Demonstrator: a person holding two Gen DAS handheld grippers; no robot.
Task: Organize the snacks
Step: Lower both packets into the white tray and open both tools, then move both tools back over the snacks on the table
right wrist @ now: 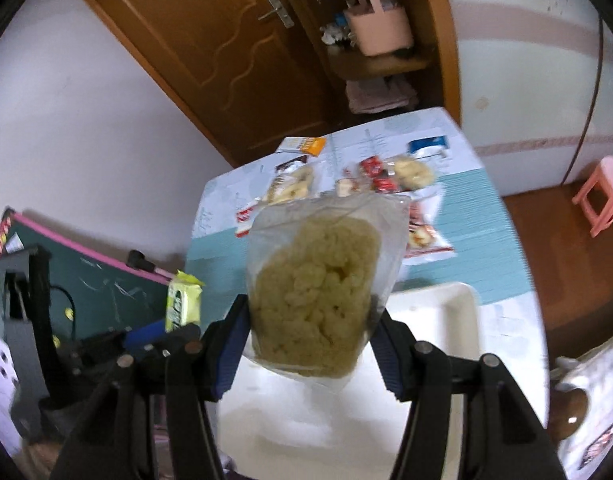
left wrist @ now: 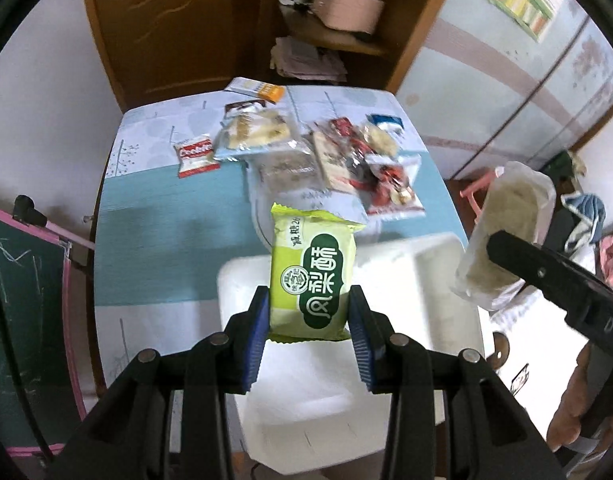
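L gripper [left wrist: 309, 322]: blue pads clamped on lower sides of green pastry pack [left wrist: 312, 276], narrow grip, pack upright, label readable. It hangs over the white bin [left wrist: 426, 264], above its near-left part.

R gripper [right wrist: 310, 334]: jaws set wider, closed on clear bag of puffed rice cake [right wrist: 318, 280]; bag stands up out of the jaws, film slack at top. In L view it sits to the right of the bin, beyond its right wall, not yet over it.

Bin looks empty as far as visible; part of floor hidden by both packs.

Judgement, step in hand = carry both to bin and drop. To do well:
- Bring R bag inward over bin interior before letting go; a release there would likely miss or catch the rim.
- Lower both close to bin floor, then open; rice cake prob. brittle, don't squeeze more.
- Lay green pack flat at one side, bag beside it, no stacking on the cake.

Beyond bin, on table [left wrist: 154, 216]: rest of snacks [left wrist: 346, 160] in loose row, well apart from bin, untouched. Door and shelf behind.
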